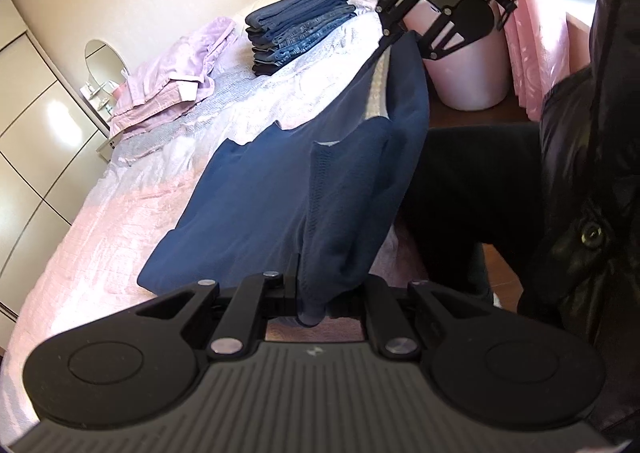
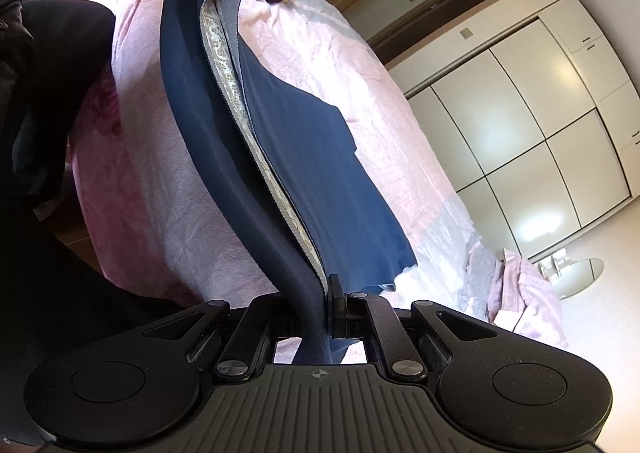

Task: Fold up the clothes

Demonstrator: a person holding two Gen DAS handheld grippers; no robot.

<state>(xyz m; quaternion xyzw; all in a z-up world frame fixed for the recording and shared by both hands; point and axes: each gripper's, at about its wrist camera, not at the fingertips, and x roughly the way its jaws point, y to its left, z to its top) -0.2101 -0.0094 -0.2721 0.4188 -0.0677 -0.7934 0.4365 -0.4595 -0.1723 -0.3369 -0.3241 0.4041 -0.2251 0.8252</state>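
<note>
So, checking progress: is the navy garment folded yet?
Partly: navy garment hangs doubled between both grippers, far half still on the bed.

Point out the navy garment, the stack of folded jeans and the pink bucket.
navy garment (image 1: 248,189): left wrist view, on its flat part lying on the bed.
stack of folded jeans (image 1: 300,29): left wrist view, on the stack's side.
pink bucket (image 1: 468,73): left wrist view, on its wall.

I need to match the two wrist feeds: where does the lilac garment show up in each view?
Left wrist: lilac garment upper left, on the bed beside the jeans stack.
Right wrist: lilac garment lower right, at the bed's far edge.
Shared landmark: the round mirror just beyond it.
</note>
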